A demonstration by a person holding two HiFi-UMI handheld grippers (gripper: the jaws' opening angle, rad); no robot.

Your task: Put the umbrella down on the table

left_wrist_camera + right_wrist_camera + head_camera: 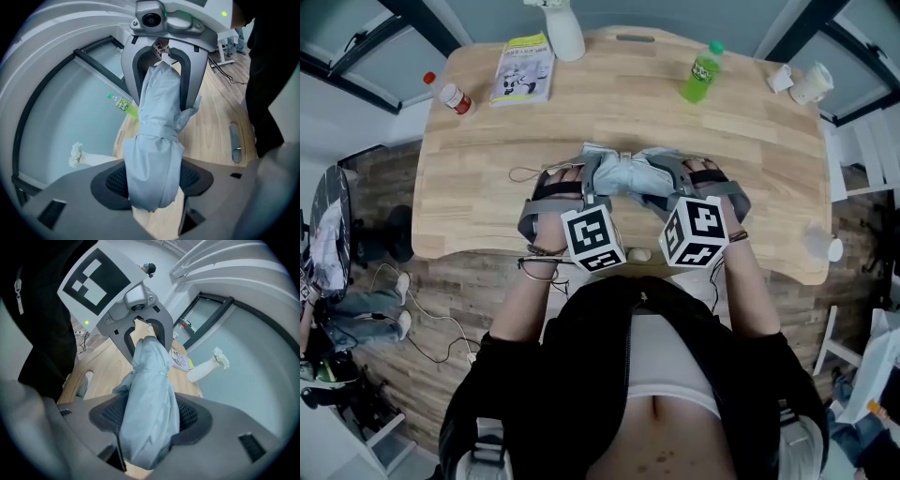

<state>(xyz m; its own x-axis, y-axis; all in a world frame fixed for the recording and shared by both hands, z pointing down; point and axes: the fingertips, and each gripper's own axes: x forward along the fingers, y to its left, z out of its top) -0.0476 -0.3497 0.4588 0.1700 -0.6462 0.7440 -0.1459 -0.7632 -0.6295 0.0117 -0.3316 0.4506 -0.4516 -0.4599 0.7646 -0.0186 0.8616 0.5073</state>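
A folded light-blue umbrella lies crosswise between my two grippers, over the near middle of the wooden table. My left gripper is shut on its left end and my right gripper on its right end. In the left gripper view the umbrella runs from between my jaws to the right gripper opposite. The right gripper view shows the same cloth bundle with its strap, reaching to the left gripper. Whether the umbrella touches the tabletop I cannot tell.
At the table's far side stand a white vase, a booklet, a small red-capped bottle and a green bottle. Crumpled white cups sit at the far right corner. The table's near edge is just under my wrists.
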